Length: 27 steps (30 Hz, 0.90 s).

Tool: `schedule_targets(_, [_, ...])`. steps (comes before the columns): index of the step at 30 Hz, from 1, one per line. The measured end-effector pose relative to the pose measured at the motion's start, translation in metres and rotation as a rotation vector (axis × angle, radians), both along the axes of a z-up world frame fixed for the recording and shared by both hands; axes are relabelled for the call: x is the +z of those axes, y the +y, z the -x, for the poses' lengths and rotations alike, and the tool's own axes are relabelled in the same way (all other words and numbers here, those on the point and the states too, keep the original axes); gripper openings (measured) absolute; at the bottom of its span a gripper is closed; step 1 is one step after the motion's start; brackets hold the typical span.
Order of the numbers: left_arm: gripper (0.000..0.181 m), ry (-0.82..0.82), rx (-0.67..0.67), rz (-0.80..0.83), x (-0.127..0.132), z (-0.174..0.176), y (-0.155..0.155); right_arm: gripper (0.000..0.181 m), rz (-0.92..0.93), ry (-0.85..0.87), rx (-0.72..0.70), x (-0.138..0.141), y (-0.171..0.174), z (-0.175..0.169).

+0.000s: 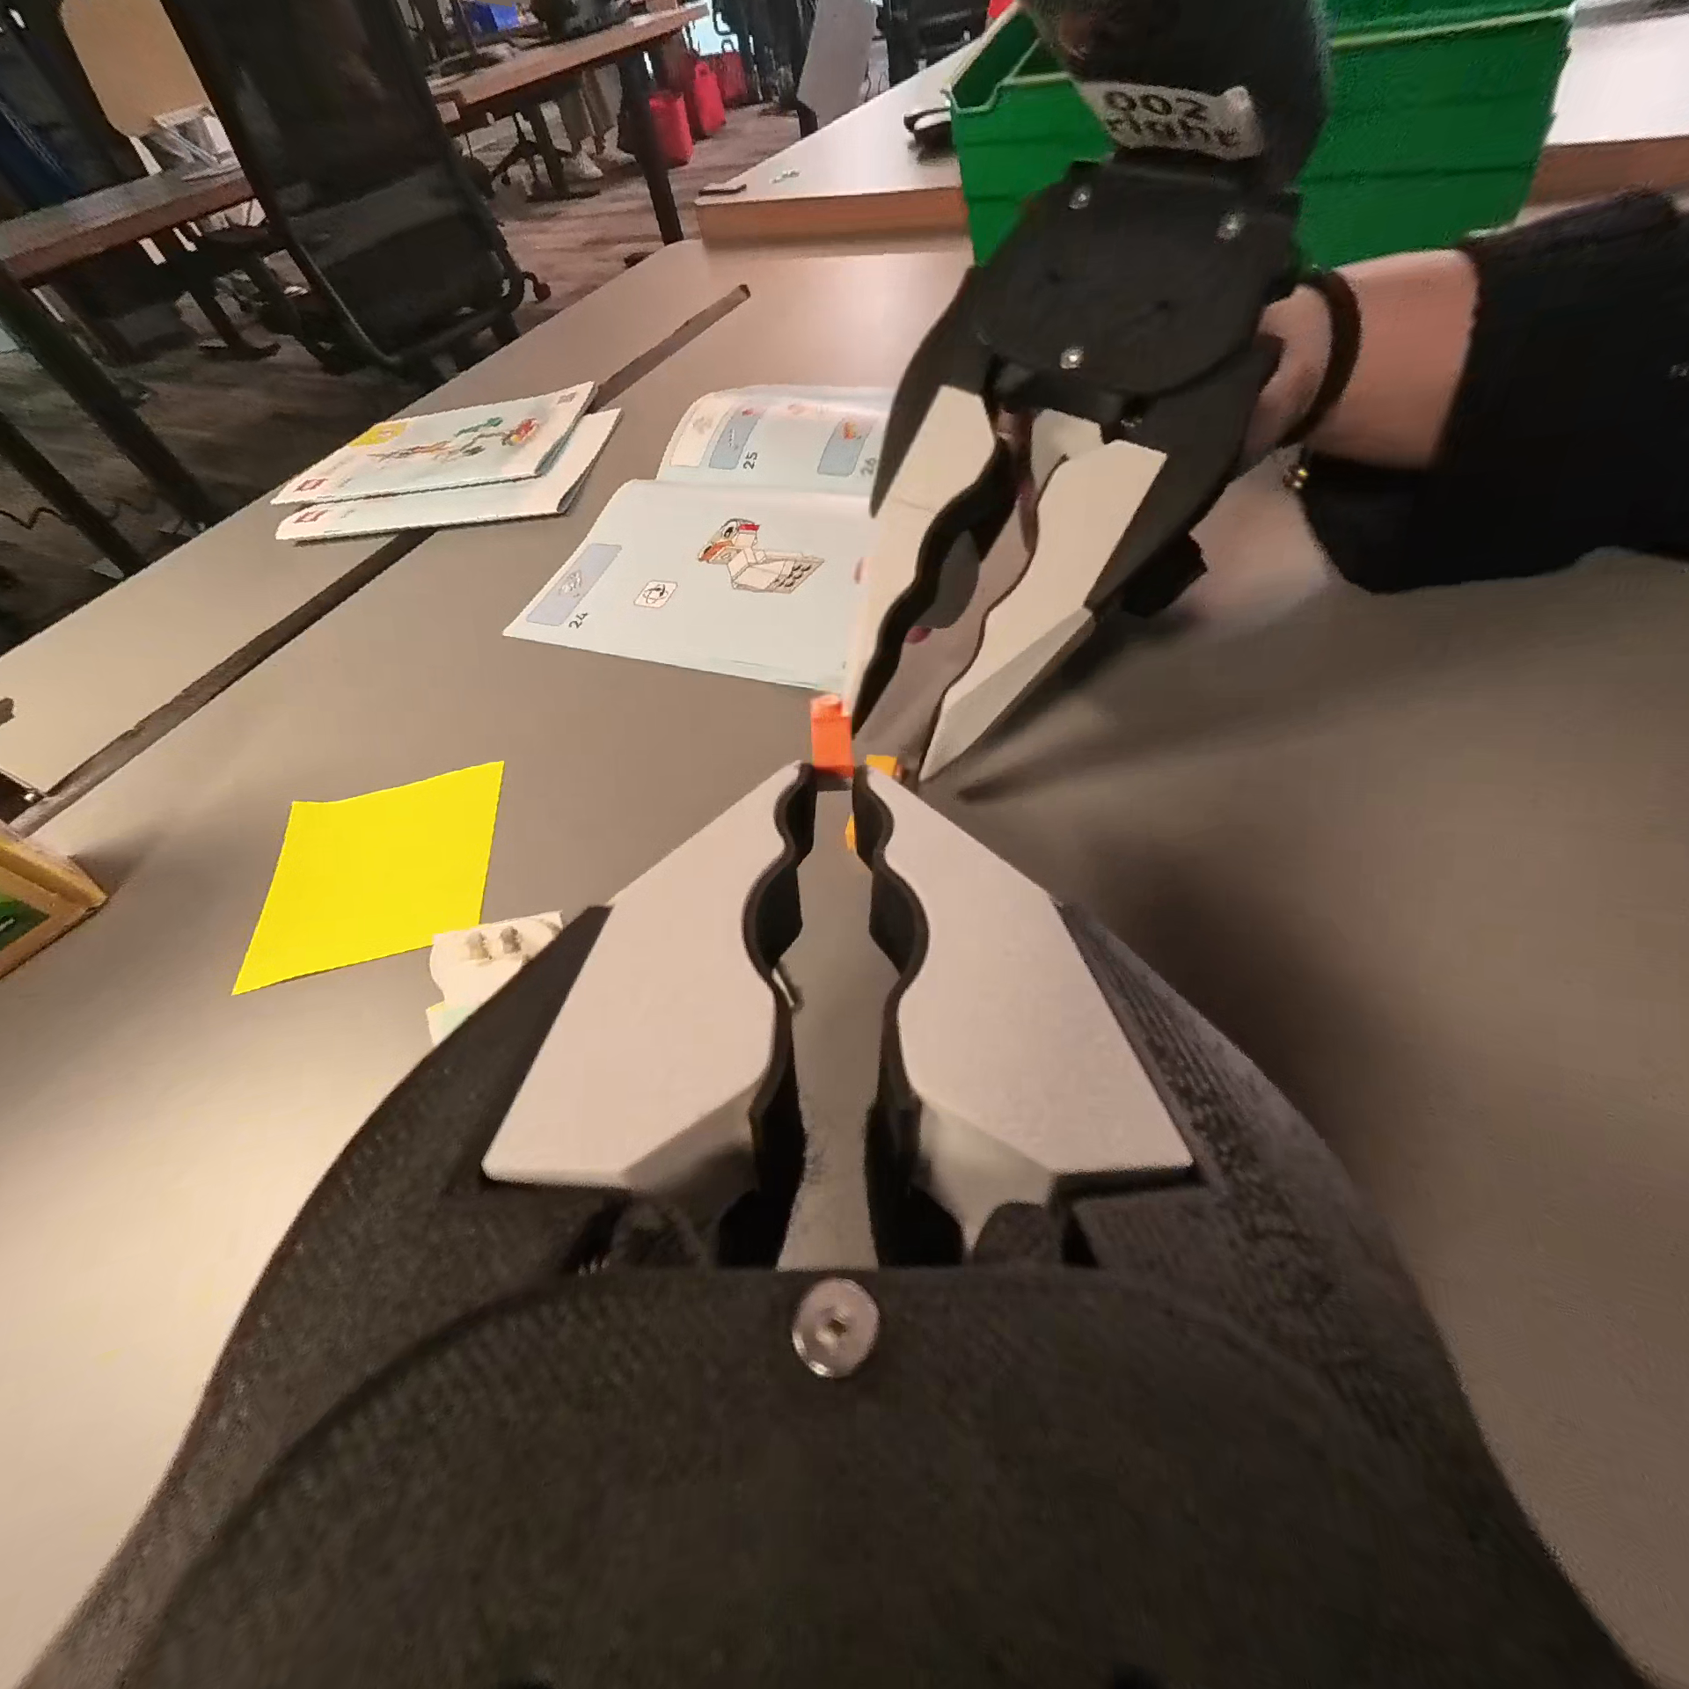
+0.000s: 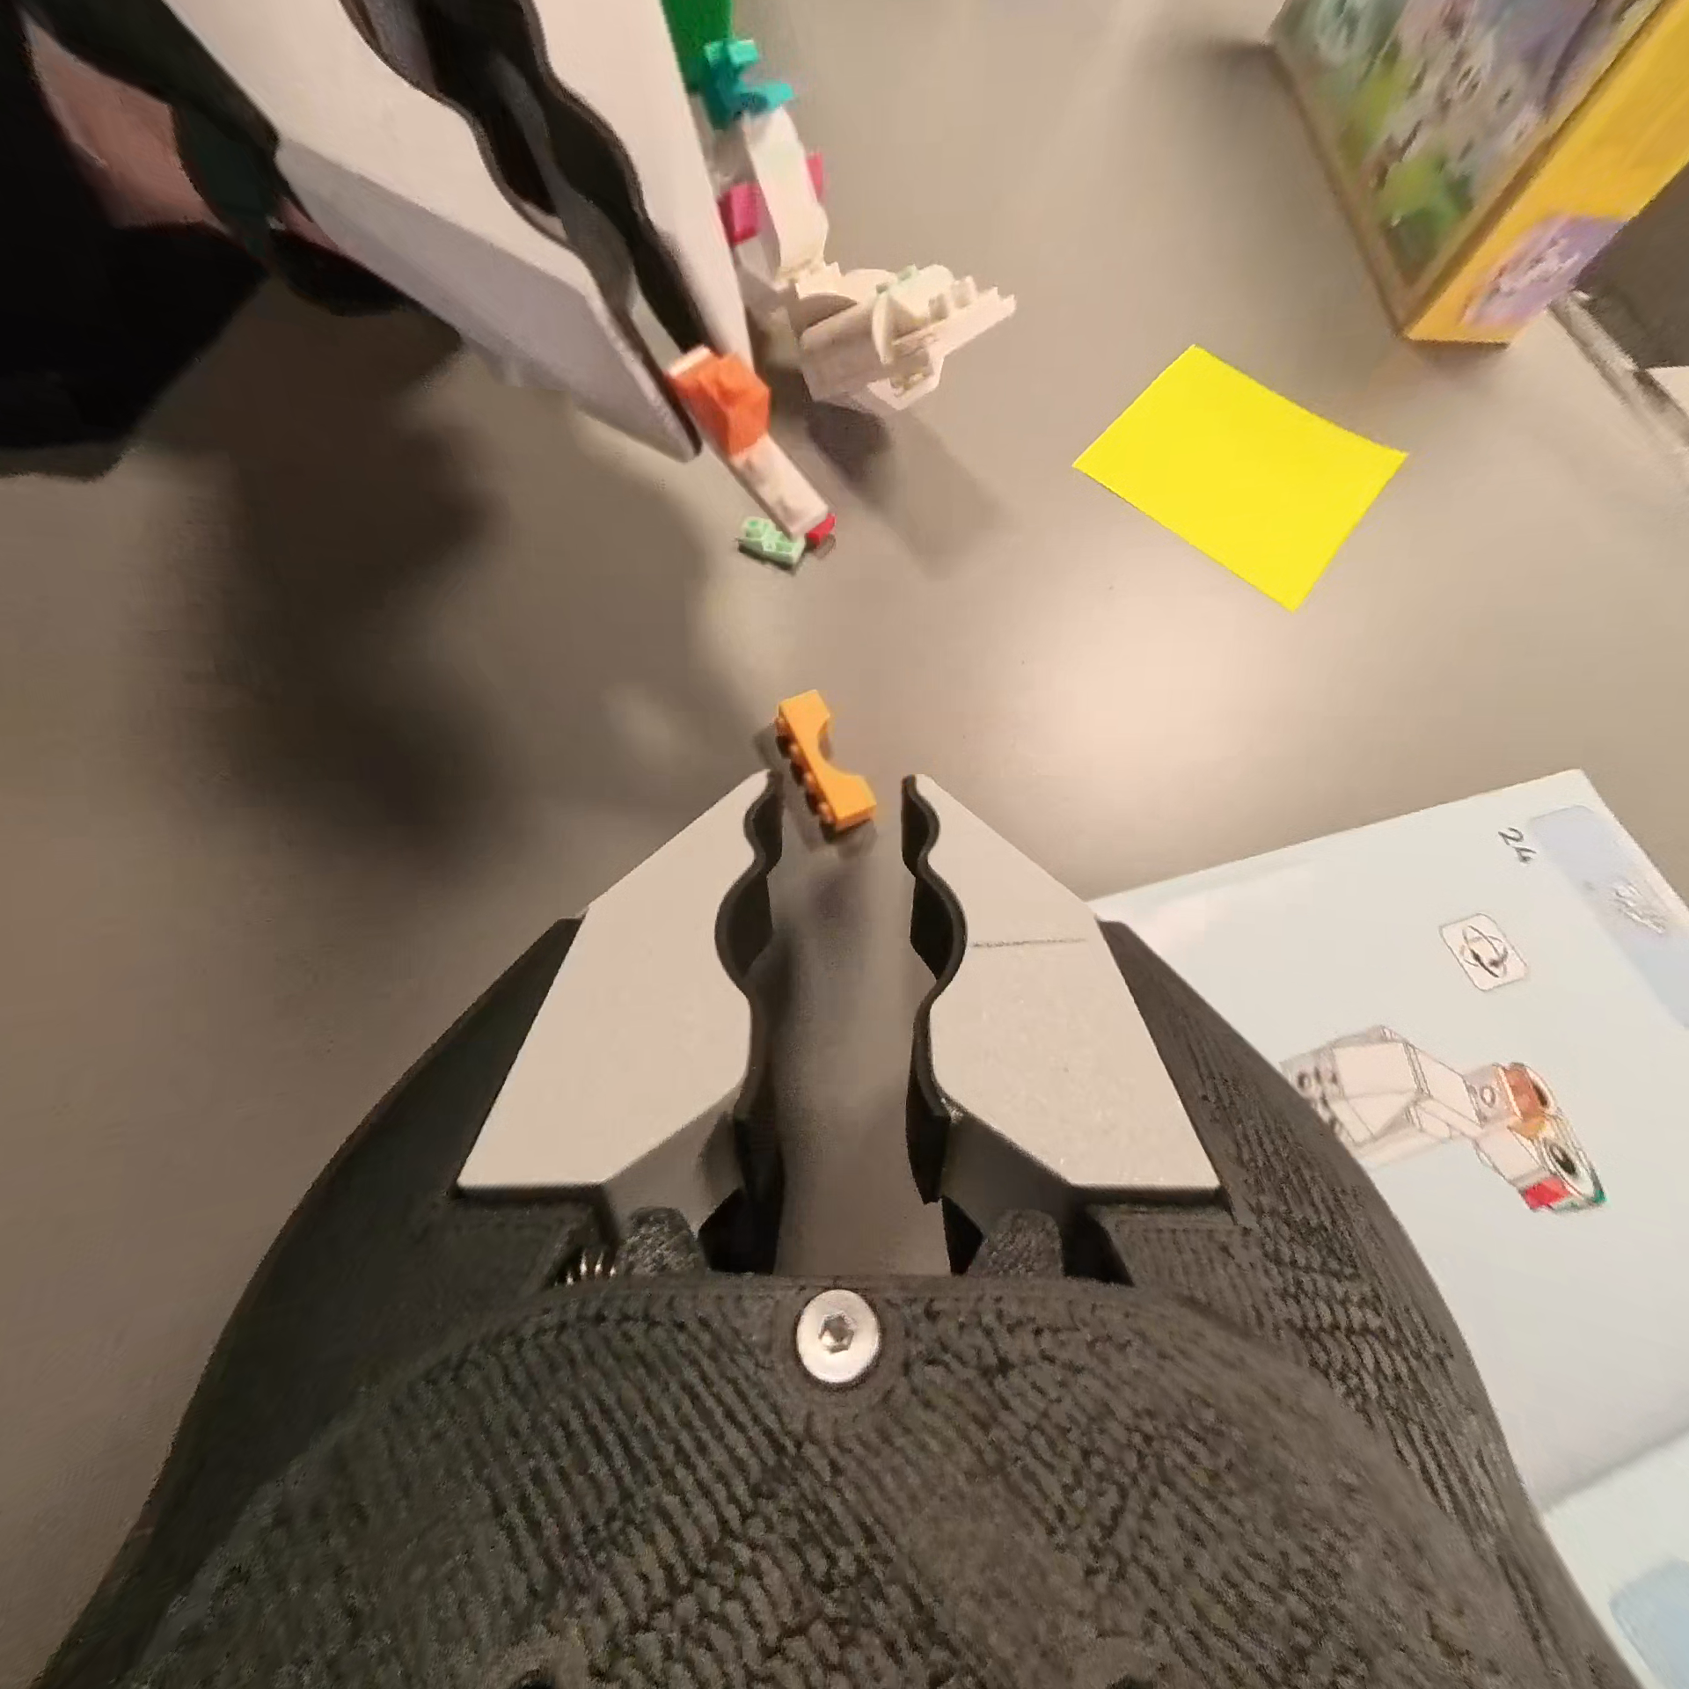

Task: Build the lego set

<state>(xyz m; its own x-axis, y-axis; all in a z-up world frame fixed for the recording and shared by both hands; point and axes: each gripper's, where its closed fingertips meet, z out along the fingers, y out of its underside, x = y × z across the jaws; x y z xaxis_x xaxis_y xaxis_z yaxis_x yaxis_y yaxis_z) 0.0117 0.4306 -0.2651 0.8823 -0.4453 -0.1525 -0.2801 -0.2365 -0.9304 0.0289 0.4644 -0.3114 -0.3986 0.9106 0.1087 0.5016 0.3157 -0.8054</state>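
Note:
My left gripper (image 1: pixel 833 777) is shut on a small orange-red brick (image 1: pixel 833 738), held low over the grey table (image 1: pixel 1280 914). The right wrist view shows that gripper (image 2: pixel 717 398) at the upper left with the brick (image 2: pixel 727 402) between its tips. My right gripper (image 2: pixel 841 786) is open and tilts steeply down at the table. A yellow-orange arch brick (image 2: pixel 823 772) lies loose on the table between its fingertips. In the left wrist view the right gripper (image 1: pixel 891 749) stands just beyond my left tips, over the arch brick (image 1: pixel 883 766). A white partial model (image 2: pixel 868 329) lies behind.
An open instruction booklet (image 1: pixel 722 576) (image 2: pixel 1371 1142) lies beside the grippers, with closed booklets (image 1: pixel 439 457) farther off. A yellow paper square (image 1: pixel 375 877) (image 2: pixel 1243 471), a set box (image 2: pixel 1462 155), small green and red pieces (image 2: pixel 777 547) and a green crate (image 1: pixel 1426 137) are around. One gripper's finger ends stand about 7 centimeters off the other's.

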Motion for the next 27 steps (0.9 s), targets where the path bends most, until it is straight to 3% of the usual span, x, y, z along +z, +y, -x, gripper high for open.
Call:
schedule_targets(8, [0.006,0.022,-0.002,0.015,-0.004,0.000,0.000,0.009,-0.123,-0.011,0.028,-0.008,-0.012,-0.002])
schedule_targets(14, [0.006,0.024,-0.030,0.023,-0.005,-0.009,-0.002,0.009,-0.400,0.104,-0.025,0.011,-0.017,-0.034])
schedule_targets(16, [0.006,0.031,-0.045,0.019,-0.004,-0.015,-0.003,0.009,-0.379,0.098,-0.070,0.015,-0.017,-0.047])
schedule_targets(20, [0.006,0.058,-0.090,-0.004,-0.003,-0.032,-0.005,0.009,-0.051,-0.005,-0.214,0.020,-0.014,-0.071])
schedule_targets(27, [0.006,0.286,-0.121,-0.204,0.007,-0.060,-0.008,0.009,0.926,0.073,-0.406,0.069,-0.024,-0.076])
